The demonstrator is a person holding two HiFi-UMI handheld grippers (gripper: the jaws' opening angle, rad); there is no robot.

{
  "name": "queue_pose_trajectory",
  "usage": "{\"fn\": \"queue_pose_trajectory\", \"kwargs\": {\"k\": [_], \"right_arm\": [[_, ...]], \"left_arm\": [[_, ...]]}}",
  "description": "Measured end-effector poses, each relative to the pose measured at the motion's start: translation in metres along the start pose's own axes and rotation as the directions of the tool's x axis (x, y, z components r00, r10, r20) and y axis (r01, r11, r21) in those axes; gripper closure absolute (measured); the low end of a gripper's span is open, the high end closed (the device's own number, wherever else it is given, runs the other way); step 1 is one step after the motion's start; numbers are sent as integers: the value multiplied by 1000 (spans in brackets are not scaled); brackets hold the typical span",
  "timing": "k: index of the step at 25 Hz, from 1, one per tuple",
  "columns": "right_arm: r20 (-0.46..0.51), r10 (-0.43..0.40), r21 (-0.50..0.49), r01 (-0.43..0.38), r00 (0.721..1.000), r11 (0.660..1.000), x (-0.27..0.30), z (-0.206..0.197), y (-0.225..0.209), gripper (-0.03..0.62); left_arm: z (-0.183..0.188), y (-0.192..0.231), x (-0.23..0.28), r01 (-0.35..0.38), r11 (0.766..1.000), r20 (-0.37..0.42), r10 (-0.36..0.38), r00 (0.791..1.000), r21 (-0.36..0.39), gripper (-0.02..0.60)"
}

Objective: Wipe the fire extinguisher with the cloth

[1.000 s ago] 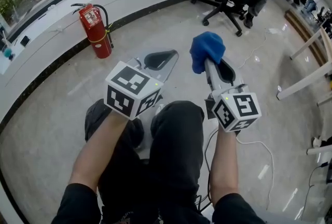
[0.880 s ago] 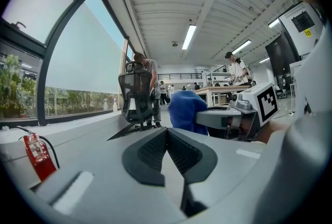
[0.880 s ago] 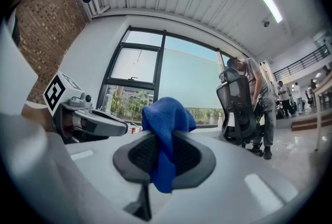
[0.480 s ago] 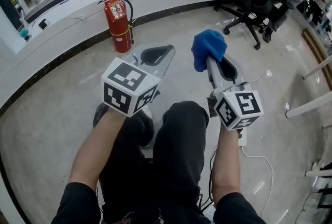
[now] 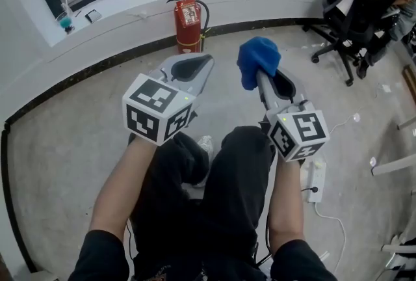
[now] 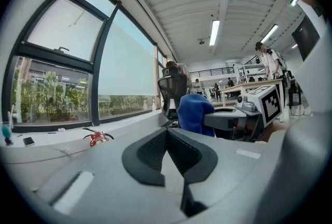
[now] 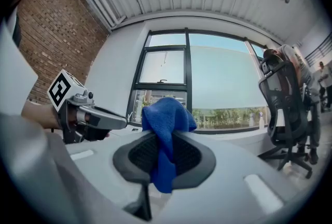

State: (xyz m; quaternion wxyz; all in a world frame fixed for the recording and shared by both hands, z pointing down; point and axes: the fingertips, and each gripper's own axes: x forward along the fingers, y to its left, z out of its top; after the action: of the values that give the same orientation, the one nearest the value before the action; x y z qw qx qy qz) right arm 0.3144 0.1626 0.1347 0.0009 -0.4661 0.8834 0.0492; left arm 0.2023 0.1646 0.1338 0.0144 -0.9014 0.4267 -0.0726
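A red fire extinguisher (image 5: 188, 26) with a black hose stands on the floor against the low white window wall, straight ahead; only its top (image 6: 96, 138) peeks over the jaw in the left gripper view. My left gripper (image 5: 207, 60) is shut with nothing in it and points toward the extinguisher, still well short of it. My right gripper (image 5: 260, 75) is shut on a bunched blue cloth (image 5: 258, 60), which hangs out between the pads (image 7: 162, 145). The cloth (image 6: 194, 112) shows beside the left jaws too.
A black office chair (image 5: 361, 6) stands at the right. A white power strip (image 5: 315, 179) with its cable lies on the floor by the person's right knee. The person's dark-trousered legs (image 5: 214, 195) fill the near floor. A white sill (image 5: 110, 3) runs under the window.
The view has swung left: the extinguisher has shifted from the far left to the upper centre, ahead of both grippers. The chair has moved to the right edge. Both grips are unchanged.
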Motion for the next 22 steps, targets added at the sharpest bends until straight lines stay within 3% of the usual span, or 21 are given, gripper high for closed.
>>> {"fn": "queue_pose_trajectory", "kwargs": {"k": [10,22], "right_arm": [[17,112,-39,-112,994,993,37,23,44,540],[-53,217,-121,-222,975,968,76,25,64,540]], "left_arm": [[12,46,-44,-104,995,21,104,994,1,575],[-8,78,-31,-78,997,-4,78,997,9,575]]}}
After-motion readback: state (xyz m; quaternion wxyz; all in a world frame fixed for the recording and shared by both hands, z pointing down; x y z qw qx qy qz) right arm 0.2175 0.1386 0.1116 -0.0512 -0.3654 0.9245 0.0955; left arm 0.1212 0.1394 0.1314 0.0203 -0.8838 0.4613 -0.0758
